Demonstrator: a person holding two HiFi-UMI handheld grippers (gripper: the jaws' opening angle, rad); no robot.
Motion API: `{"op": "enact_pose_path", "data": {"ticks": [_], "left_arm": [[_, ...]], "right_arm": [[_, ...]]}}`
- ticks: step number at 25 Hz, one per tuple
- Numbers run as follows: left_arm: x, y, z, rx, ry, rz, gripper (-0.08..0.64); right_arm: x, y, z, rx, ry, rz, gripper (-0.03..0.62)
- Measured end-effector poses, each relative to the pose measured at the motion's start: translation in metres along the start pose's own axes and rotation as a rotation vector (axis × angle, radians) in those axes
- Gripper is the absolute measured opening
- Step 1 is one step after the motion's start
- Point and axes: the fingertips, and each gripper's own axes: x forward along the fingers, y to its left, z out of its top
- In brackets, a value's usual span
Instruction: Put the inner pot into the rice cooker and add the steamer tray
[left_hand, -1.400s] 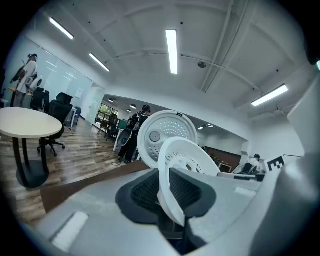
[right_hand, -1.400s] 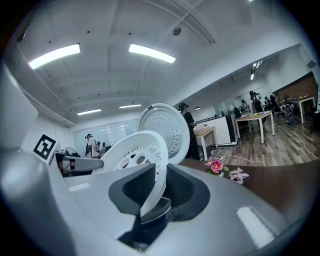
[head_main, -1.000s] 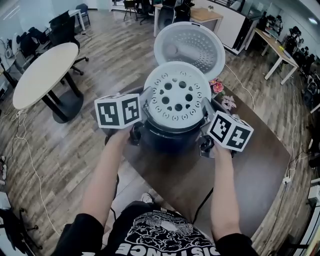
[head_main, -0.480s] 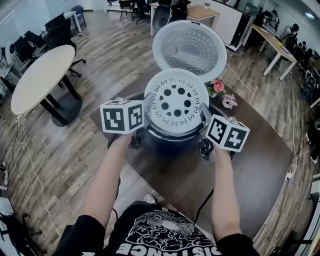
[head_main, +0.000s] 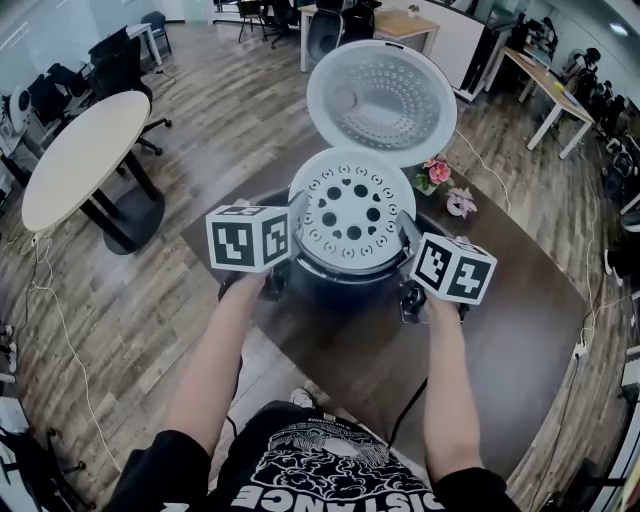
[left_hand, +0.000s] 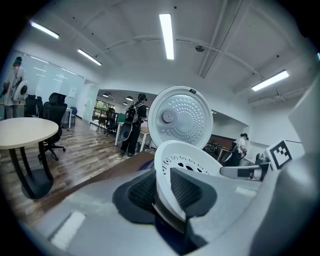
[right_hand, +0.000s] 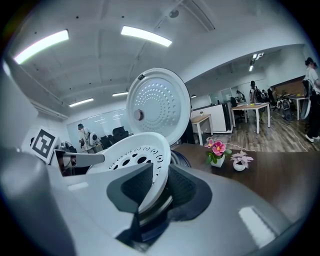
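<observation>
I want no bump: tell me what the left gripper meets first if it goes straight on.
The steamer tray: its rim sits between the jaws of the left gripper, so going on would likely push against its wall.

The steamer tray (head_main: 352, 210), with the left gripper (head_main: 297, 226) at its 9 o'clock rim and the right gripper (head_main: 408, 236) at 3 o'clock, has sunk closer to the rice cooker (head_main: 345, 287), baring more of the lid (head_main: 382, 95) at 12 o'clock, and the right gripper's jaws have just been opening around the rim.
</observation>
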Motion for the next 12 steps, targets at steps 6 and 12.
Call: {"op": "enact_pose_path", "data": {"ticks": [6,12], "left_arm": [[0.0029,0.0030,-0.0047,0.005,0.013,0.007,0.087],[0.0047,-0.0028,-0.0013,0.035,0.006,0.018,0.094]], "right_arm": [[0.0020,0.0008,-0.0005,-0.009,0.003,-0.003,0.104],[0.0009,-0.0034,0.0002,-0.031,0.015,-0.005,0.110]]}}
